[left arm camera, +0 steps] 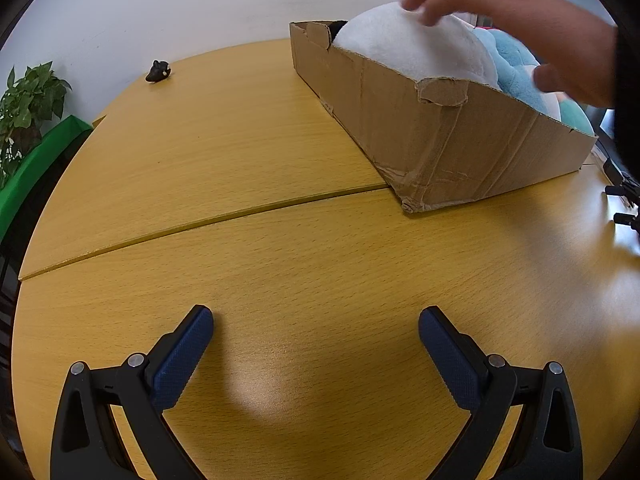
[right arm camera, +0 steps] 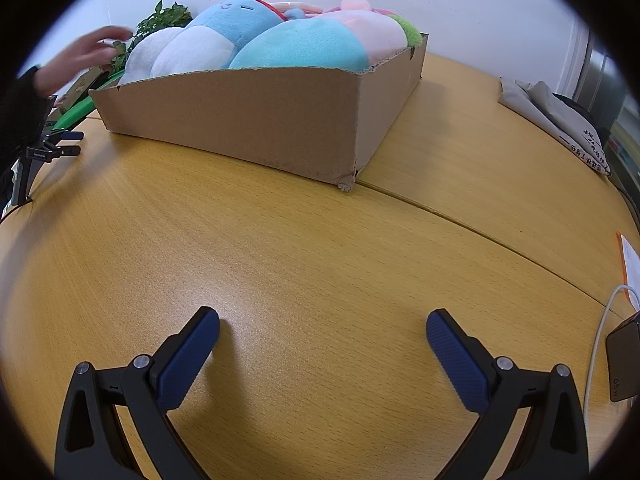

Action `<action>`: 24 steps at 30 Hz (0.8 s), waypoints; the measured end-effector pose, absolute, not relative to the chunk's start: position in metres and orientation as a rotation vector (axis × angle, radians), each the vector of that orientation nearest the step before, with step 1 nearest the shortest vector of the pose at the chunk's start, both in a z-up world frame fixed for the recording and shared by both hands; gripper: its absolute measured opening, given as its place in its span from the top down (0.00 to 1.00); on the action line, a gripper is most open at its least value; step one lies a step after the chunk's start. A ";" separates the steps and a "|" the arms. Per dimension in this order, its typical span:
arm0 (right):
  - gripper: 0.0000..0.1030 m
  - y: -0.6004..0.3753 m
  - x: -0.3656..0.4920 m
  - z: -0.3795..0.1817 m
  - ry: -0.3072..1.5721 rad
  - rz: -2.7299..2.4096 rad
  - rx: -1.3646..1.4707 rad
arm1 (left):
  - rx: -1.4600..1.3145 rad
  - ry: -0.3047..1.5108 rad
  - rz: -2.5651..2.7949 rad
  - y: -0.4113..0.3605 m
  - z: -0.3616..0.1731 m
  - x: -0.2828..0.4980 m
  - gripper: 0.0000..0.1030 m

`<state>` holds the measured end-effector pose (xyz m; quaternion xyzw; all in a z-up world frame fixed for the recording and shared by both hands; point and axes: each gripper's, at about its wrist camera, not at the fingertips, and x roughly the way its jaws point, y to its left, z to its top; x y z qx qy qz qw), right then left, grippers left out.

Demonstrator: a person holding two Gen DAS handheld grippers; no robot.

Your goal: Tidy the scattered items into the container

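Observation:
A brown cardboard box sits on the wooden table, at the upper right in the left wrist view and upper middle in the right wrist view. It is full of plush toys: a white one, a blue one, a teal and pink one. A bare hand rests on the white plush. My left gripper is open and empty above bare table. My right gripper is open and empty above bare table, short of the box.
A small black object lies at the table's far edge. A potted plant stands at the far left. A grey cloth bag, a charger with white cable and a black stand are at the table's sides.

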<state>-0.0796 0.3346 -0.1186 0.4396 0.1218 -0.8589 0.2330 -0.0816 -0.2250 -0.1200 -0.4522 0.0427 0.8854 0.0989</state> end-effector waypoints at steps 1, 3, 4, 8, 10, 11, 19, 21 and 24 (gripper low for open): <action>0.00 0.335 -0.079 -0.118 0.335 -2.359 1.208 | -1.338 0.126 2.619 -0.225 -0.120 -0.082 0.00; 0.00 0.334 -0.079 -0.118 0.335 -2.359 1.207 | -1.337 0.126 2.619 -0.225 -0.120 -0.082 0.00; 0.00 0.335 -0.079 -0.118 0.335 -2.359 1.207 | -1.338 0.126 2.619 -0.225 -0.120 -0.082 0.00; 0.00 0.335 -0.080 -0.119 0.335 -2.359 1.207 | -1.337 0.127 2.620 -0.225 -0.120 -0.082 0.00; 0.00 0.335 -0.080 -0.119 0.335 -2.360 1.207 | -1.337 0.126 2.620 -0.225 -0.120 -0.082 0.00; 0.00 0.335 -0.079 -0.119 0.335 -2.360 1.207 | -1.337 0.126 2.620 -0.225 -0.120 -0.082 0.00; 0.00 0.336 -0.080 -0.119 0.335 -2.360 1.207 | -1.337 0.126 2.620 -0.224 -0.120 -0.082 0.00; 0.00 0.335 -0.080 -0.119 0.335 -2.360 1.207 | -1.337 0.126 2.621 -0.224 -0.120 -0.082 0.00; 0.00 0.336 -0.080 -0.119 0.335 -2.360 1.207 | -1.337 0.126 2.621 -0.224 -0.120 -0.082 0.00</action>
